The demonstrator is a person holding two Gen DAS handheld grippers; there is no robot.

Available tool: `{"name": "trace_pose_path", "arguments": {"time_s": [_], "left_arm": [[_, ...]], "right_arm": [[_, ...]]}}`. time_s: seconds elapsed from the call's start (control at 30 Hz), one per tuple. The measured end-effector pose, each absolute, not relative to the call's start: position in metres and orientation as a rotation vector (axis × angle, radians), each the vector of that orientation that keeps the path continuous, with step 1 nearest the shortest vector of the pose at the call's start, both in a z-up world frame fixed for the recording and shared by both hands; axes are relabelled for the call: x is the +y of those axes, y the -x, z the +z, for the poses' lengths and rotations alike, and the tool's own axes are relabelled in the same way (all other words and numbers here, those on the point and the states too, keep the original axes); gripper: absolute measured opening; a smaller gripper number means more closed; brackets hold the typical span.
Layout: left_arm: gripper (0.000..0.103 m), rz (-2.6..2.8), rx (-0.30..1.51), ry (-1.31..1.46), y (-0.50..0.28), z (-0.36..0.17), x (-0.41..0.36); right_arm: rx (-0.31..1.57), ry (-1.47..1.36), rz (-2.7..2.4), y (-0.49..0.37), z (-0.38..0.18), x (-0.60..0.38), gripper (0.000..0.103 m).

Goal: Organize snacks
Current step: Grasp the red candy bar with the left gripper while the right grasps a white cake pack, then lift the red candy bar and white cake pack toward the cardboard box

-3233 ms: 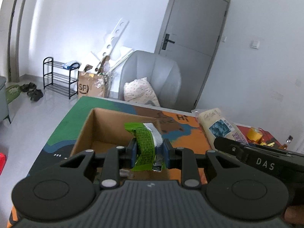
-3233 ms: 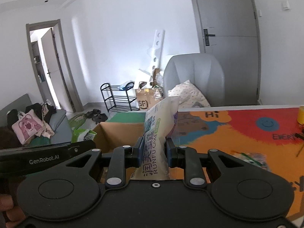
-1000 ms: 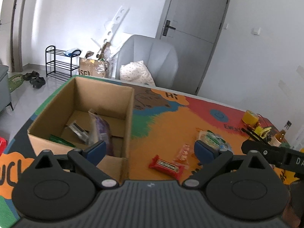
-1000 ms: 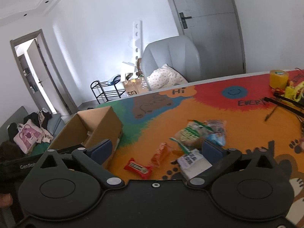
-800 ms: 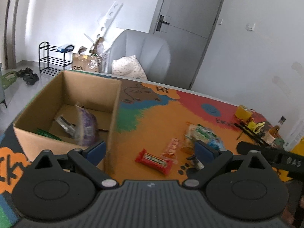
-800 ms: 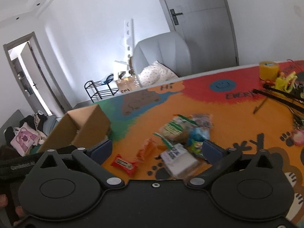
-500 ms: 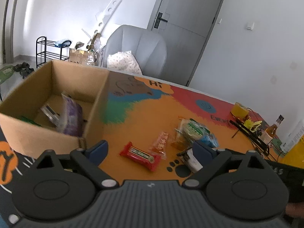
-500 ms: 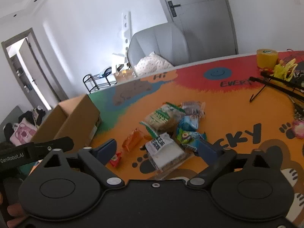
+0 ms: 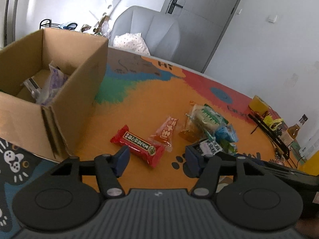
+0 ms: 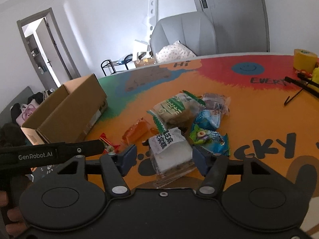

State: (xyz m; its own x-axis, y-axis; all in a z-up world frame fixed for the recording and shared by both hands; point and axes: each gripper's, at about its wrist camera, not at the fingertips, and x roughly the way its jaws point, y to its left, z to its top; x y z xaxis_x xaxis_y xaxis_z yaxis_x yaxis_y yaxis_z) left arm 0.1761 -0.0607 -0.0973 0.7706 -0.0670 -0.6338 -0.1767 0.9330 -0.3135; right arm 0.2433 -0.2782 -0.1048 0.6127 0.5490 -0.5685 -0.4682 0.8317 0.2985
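The white, clear-wrapped snack cake (image 10: 171, 155) lay low centre on the orange mat, now framed by the right gripper (image 10: 164, 158), spread wide. Both had come away from the cardboard box (image 9: 49, 75) empty; the left gripper (image 9: 157, 159), also spread, straddled the red bar (image 9: 139, 145).

bright daylight | soft shadows | fisheye-bent edges | slight blur
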Motion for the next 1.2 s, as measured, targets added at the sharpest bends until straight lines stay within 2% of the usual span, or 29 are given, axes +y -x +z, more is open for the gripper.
{"name": "trace_pose_path", "arguments": {"time_s": [0.57,0.7,0.77,0.83,0.9,0.97,1.2], "left_arm": [[0.059,0.135,0.722,0.364,-0.211,-0.116,-0.060],[0.051,0.153,0.721,0.310,-0.212,-0.119,-0.063],[0.040,0.183,0.719,0.275,-0.211,-0.120,-0.064],[0.035,0.196,0.721,0.254,-0.211,-0.120,-0.065],[0.031,0.200,0.725,0.233,-0.209,-0.120,-0.066],[0.022,0.206,0.728,0.220,-0.207,-0.120,-0.066],[0.018,0.180,0.732,0.247,-0.198,-0.118,-0.062]], "right_arm": [[0.721,-0.019,0.588,-0.249,-0.124,-0.257,0.064],[0.714,0.003,0.573,-0.249,-0.124,-0.253,0.061],[0.710,-0.001,0.569,-0.250,-0.124,-0.253,0.060],[0.708,-0.004,0.561,-0.251,-0.125,-0.252,0.060],[0.704,-0.007,0.545,-0.250,-0.125,-0.252,0.055],[0.701,-0.002,0.525,-0.250,-0.125,-0.253,0.048],[0.716,-0.053,0.525,-0.248,-0.121,-0.259,0.046]]}}
